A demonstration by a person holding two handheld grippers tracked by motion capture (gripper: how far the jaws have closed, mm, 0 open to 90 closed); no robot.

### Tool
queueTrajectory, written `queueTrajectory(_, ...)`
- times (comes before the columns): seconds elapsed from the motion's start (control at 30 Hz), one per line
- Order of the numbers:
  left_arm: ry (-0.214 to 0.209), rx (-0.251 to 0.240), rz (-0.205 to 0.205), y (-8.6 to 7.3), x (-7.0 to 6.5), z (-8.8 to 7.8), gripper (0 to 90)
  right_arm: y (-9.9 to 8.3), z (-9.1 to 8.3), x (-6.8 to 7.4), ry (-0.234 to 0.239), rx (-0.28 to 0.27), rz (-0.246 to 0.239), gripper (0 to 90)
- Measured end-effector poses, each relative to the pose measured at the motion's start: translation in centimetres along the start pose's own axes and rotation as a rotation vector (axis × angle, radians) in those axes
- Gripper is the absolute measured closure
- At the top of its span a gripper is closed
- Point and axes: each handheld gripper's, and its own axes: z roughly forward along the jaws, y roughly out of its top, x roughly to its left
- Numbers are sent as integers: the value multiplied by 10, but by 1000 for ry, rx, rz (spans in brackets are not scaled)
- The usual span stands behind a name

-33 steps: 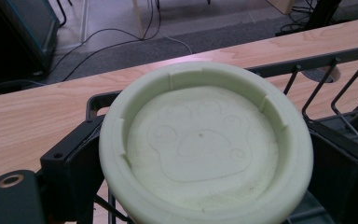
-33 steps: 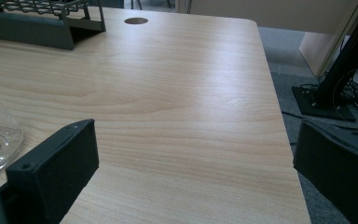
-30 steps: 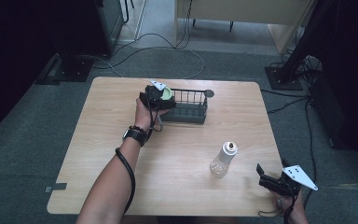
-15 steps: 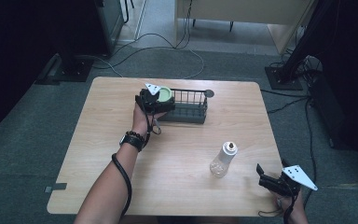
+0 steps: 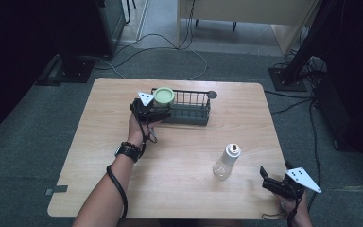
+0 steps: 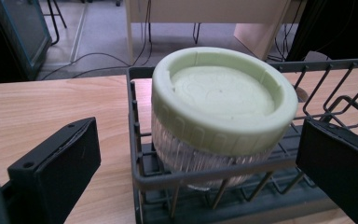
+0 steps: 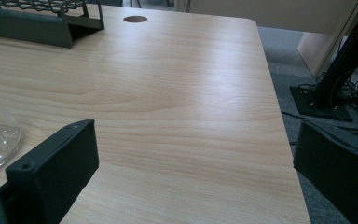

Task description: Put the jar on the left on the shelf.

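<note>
Green-lidded jar point(image 6: 223, 112) being seen seated upright inside wire basket point(image 6: 340, 84), at basket's left end, near table's far edge point(image 5: 99, 90). Left gripper point(image 5: 157, 111) being held at that end, jaws spread wide either side of jar, nothing clamped. Clear bottle point(image 5: 227, 161) being left standing apart on bare table, uncapped. Right gripper point(image 5: 270, 178) being rested near front right corner, jaws gaping, empty.

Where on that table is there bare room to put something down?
Free: the wide table patch left of the forearm, and the stretch between the wire basket and the clear bottle. The far right corner beyond the basket is bare too. Crowded: the basket's left end, where the left hand-held gripper meets the green-lidded jar.
</note>
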Motion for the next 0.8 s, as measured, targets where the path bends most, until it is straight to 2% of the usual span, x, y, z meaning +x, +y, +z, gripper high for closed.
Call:
queueTrajectory(0.3,-16,-26,-4,-16,4,-16,0,0,0,0,-5,1,-1,0)
queueTrajectory(0.47,-18,-29,-8,-19,6,-19,0,0,0,0,-6,2,-3,0)
queueTrajectory(0.67,-30,-20,-9,-34,12,-29,0,0,0,0,-6,2,-1,0)
queueTrajectory(0.77,-30,-21,-11,-35,13,-30,0,0,0,0,-6,2,-2,0)
queueTrajectory(0.8,-33,-18,-11,-41,15,-35,0,0,0,0,-6,2,-2,0)
